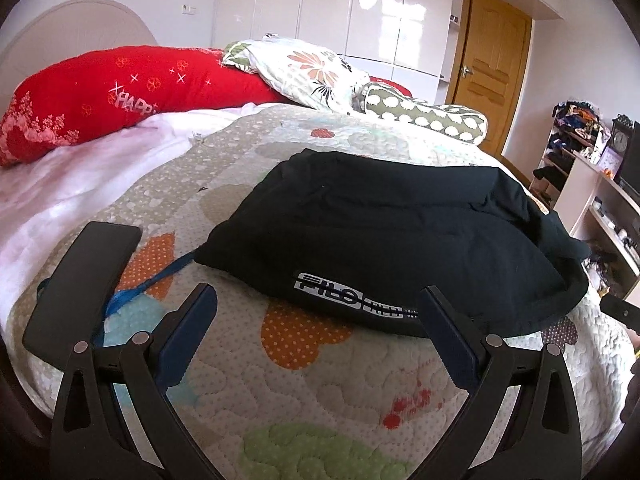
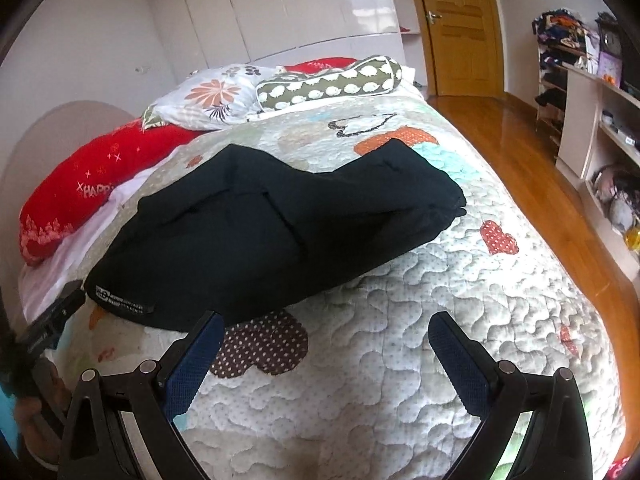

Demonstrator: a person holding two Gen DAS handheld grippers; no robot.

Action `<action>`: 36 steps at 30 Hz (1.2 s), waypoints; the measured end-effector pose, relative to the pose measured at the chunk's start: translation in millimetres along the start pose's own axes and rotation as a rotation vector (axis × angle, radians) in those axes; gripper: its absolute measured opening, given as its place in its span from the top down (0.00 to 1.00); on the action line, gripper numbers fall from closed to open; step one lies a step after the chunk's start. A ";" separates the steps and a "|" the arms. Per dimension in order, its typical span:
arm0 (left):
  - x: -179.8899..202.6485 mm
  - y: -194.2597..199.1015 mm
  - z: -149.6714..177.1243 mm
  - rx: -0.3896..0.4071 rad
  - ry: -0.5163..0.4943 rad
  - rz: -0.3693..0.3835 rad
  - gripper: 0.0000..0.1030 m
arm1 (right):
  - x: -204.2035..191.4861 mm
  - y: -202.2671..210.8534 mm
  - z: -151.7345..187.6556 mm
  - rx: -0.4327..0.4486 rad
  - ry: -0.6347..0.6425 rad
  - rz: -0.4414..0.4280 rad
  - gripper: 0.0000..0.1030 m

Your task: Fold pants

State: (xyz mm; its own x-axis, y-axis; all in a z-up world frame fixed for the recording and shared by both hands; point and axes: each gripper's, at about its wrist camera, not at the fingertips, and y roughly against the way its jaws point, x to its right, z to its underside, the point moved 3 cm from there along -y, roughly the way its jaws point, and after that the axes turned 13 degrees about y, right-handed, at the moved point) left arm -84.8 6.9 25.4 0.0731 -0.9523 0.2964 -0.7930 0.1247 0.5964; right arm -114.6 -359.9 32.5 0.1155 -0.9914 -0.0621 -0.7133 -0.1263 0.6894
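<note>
Black pants lie folded in a thick bundle on a quilted bedspread, with a white logo print at their near edge. My left gripper stands open just in front of that near edge, nothing between its fingers. In the right wrist view the same pants stretch from the lower left toward the middle right of the bed. My right gripper is open over bare quilt, its left fingertip close to the pants' near edge, touching nothing.
A black phone and a blue strap lie left of the pants. Red pillow, floral pillow and spotted bolster sit at the bed's head. Shelves and wooden floor are to the right.
</note>
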 end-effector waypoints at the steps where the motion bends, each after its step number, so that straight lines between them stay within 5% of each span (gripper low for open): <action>1: -0.4 -2.0 0.5 -0.006 0.004 -0.002 0.02 | -0.4 -1.6 -2.1 0.003 0.007 0.000 0.02; 7: 1.9 -10.1 3.2 -0.023 -0.005 -0.016 0.02 | 3.6 -26.5 -30.2 0.019 0.057 0.036 0.14; 16: 0.6 -24.9 3.1 -0.053 -0.003 -0.035 0.02 | -0.8 -91.9 -80.9 -0.026 0.204 0.042 0.14; 18: 0.2 -28.5 2.2 -0.061 -0.004 -0.036 0.02 | -3.4 -108.2 -88.3 -0.038 0.269 0.007 0.36; 19: -0.1 -30.4 1.7 -0.065 -0.004 -0.036 0.02 | -0.8 -116.6 -93.5 -0.056 0.276 -0.009 0.70; 20: -0.1 -32.0 1.8 -0.069 -0.004 -0.035 0.02 | 4.6 -122.5 -99.9 -0.065 0.261 -0.017 0.82; 31: 4.5 -45.4 1.1 -0.084 -0.034 -0.062 0.02 | 13.7 -181.3 -202.4 0.043 0.321 0.139 0.86; 36: -1.5 -48.5 -1.5 -0.086 -0.006 -0.065 0.02 | 14.8 -242.0 -184.1 -0.111 0.258 0.096 0.86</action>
State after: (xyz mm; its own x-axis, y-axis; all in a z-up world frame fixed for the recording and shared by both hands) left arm -45.6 2.8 -2.9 0.1188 -0.9608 0.2504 -0.7321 0.0856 0.6758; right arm 187.0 -337.5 -2.4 0.2331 -0.9550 0.1834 -0.6510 -0.0132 0.7589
